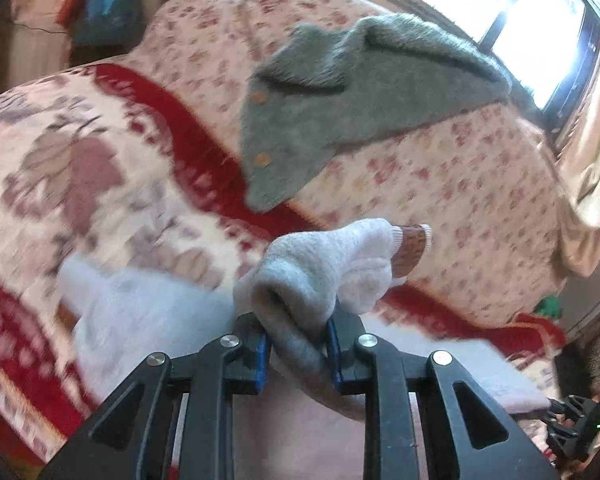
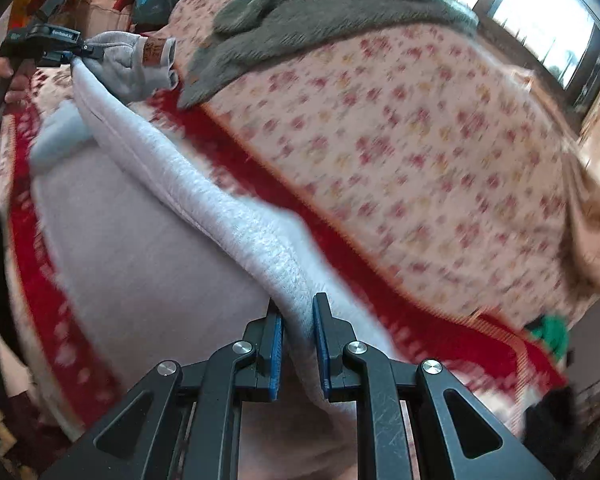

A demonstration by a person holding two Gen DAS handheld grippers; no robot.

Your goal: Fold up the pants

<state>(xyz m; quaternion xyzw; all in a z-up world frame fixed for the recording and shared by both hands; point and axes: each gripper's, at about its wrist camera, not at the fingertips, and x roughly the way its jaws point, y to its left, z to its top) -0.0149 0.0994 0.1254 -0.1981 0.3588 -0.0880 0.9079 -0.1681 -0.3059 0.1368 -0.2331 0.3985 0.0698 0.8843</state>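
The left hand-held gripper is clamped on a thick bunch of the pants, low in the middle of the left wrist view. That end has a brown label and a loose flap that sticks out toward the right. It could flop the wrong way and leave a lumpy fold.

In the right wrist view, the pants stretch from the upper left, where a hand holds the left hand-held gripper, down to the bottom middle. There the right hand-held gripper pinches the fluffy white edge. Only a thin strip sits between its fingers, so a hard pull could slip it free.

The pants hang over the bed. The gray sweater lies near, at the top, and the pants could land on it or drag it.
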